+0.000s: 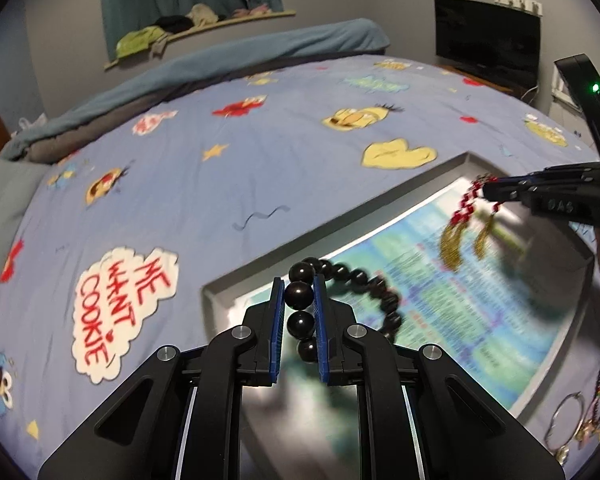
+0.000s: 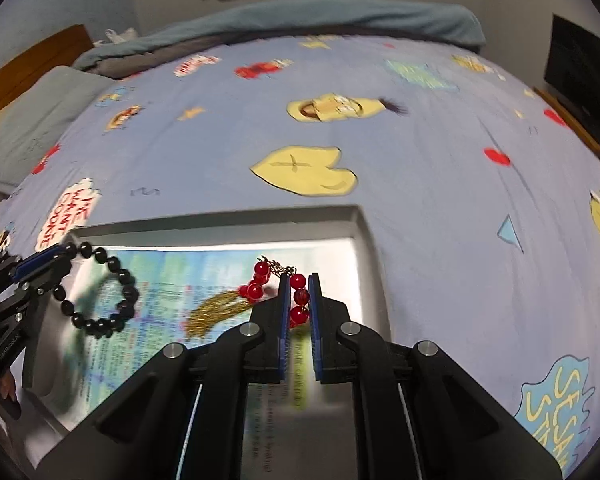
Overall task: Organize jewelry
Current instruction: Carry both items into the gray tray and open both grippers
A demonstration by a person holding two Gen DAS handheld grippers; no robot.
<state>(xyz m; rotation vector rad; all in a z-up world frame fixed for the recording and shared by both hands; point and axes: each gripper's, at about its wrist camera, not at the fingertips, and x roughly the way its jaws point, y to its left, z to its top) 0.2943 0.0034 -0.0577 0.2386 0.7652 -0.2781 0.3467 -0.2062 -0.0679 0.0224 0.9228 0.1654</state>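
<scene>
My left gripper (image 1: pixel 299 294) is shut on a black bead bracelet (image 1: pixel 374 294), whose loop hangs to the right over a grey tray (image 1: pixel 236 284). In the right wrist view that bracelet (image 2: pixel 100 292) dangles from the left gripper (image 2: pixel 62 254) at the left edge. My right gripper (image 2: pixel 299 296) is shut on a red bead piece (image 2: pixel 300 298) with gold tassels (image 2: pixel 216 310), held above the tray (image 2: pixel 364 240). From the left wrist view, the right gripper (image 1: pixel 488 190) comes in from the right with the red beads (image 1: pixel 466 204) and tassels hanging below it.
The tray lies on a bed with a blue cartoon-print cover (image 1: pixel 260 148); a printed sheet (image 1: pixel 460 300) lines its floor. More jewelry, a metal bangle (image 1: pixel 568 420) and chains, lies right of the tray. A dark screen (image 1: pixel 488 40) stands at the back right.
</scene>
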